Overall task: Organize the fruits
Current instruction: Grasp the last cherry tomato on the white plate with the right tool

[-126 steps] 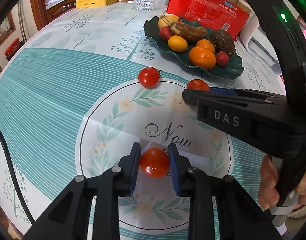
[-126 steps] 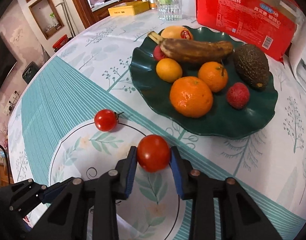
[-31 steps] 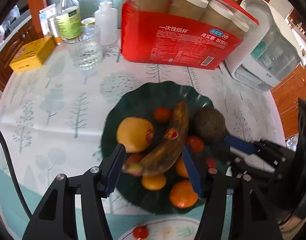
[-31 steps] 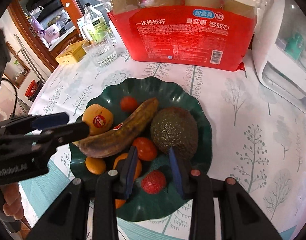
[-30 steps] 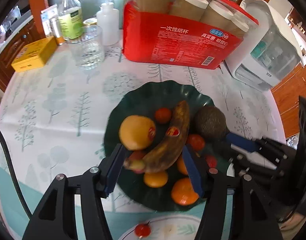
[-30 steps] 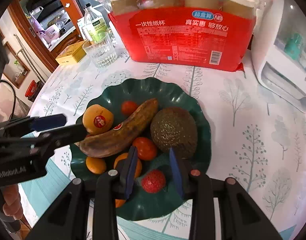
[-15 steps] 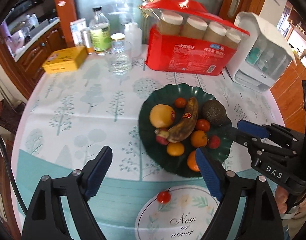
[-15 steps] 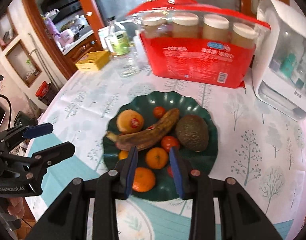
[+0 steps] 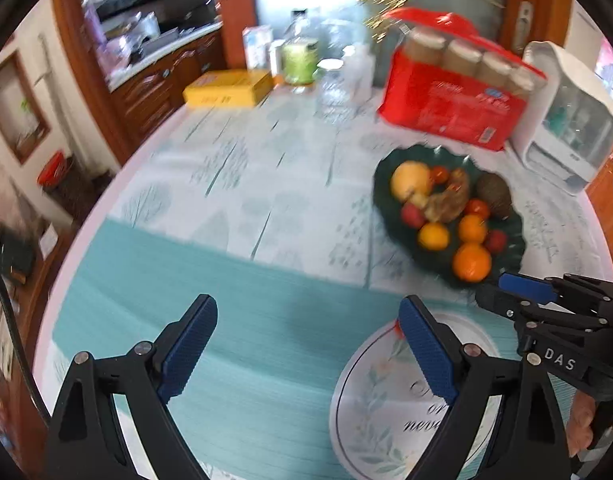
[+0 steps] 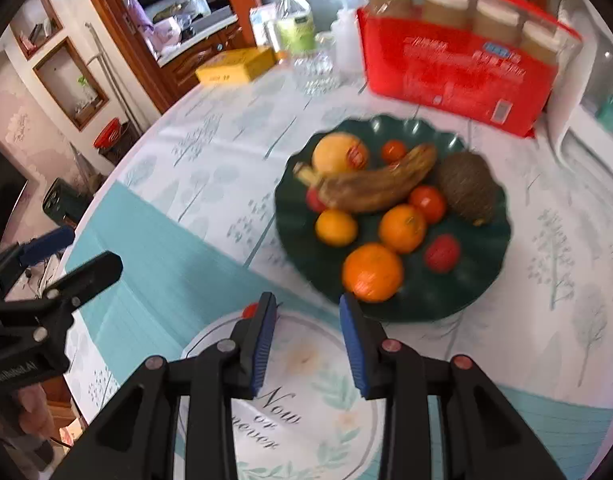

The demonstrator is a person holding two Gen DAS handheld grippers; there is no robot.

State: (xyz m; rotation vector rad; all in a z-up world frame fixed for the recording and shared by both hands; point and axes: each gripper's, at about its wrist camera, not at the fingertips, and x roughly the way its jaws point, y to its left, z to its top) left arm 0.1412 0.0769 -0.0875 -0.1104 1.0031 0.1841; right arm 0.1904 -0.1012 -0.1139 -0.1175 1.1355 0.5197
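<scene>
A dark green plate (image 10: 466,288) (image 9: 386,208) holds a brown banana (image 10: 374,188), an avocado (image 10: 466,188), oranges (image 10: 372,272) and two tomatoes (image 10: 426,202). One small tomato (image 10: 250,311) (image 9: 396,324) lies on the cloth short of the plate, half hidden behind a finger in both views. My left gripper (image 9: 306,312) (image 10: 90,250) hovers over the teal cloth to the plate's left, its jaws opening wide with nothing between them. My right gripper (image 10: 306,304) (image 9: 492,292) hangs just short of the plate's near rim, shut to a narrow gap and empty.
A red pack of paper cups (image 10: 458,60) and a white appliance (image 10: 594,120) stand behind the plate. A glass (image 10: 316,68), bottles and a yellow box (image 10: 238,64) line the far edge. The round table's edge curves along the left. A hand (image 10: 34,408) grips the left tool.
Both grippers have drawn back from above the plate toward the near side of the table. The left jaws have spread much wider. The lone tomato now sits by the fingertips.
</scene>
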